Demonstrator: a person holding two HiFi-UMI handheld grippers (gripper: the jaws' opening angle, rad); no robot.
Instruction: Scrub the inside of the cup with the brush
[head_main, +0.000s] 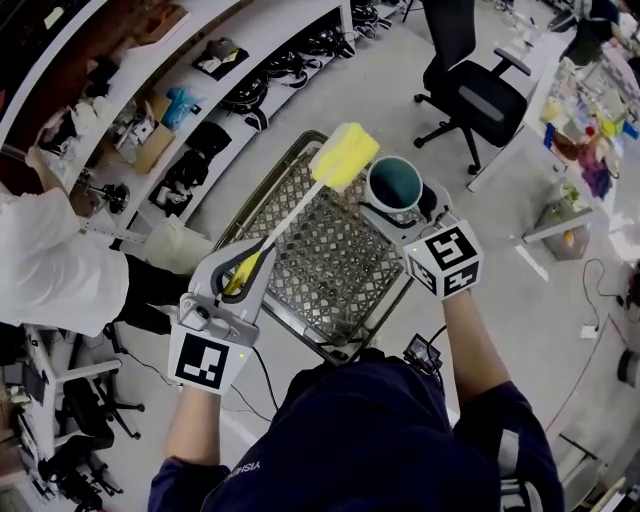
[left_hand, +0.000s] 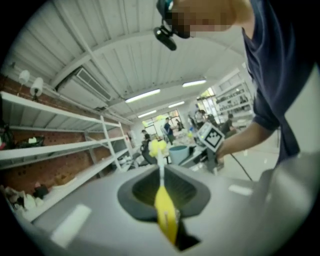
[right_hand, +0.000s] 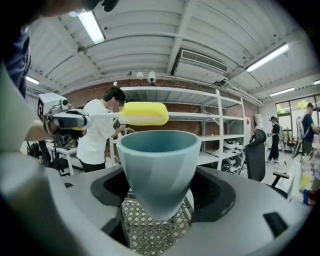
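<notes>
My right gripper (head_main: 405, 215) is shut on a teal cup (head_main: 395, 185), held upright with its mouth up; in the right gripper view the cup (right_hand: 159, 170) fills the middle between the jaws. My left gripper (head_main: 240, 275) is shut on the yellow handle of a brush (head_main: 300, 205). Its white shaft runs up and right to a yellow sponge head (head_main: 344, 155). The sponge head hangs just left of the cup's rim, outside the cup. In the left gripper view the brush (left_hand: 163, 197) points toward the cup (left_hand: 178, 153). The sponge head (right_hand: 143, 113) shows behind the rim.
A metal mesh basket (head_main: 330, 262) lies below both grippers. White shelving (head_main: 190, 110) with dark items runs along the left, where a person in a white shirt (head_main: 50, 260) stands. A black office chair (head_main: 470, 85) and a cluttered desk (head_main: 590, 110) are at the upper right.
</notes>
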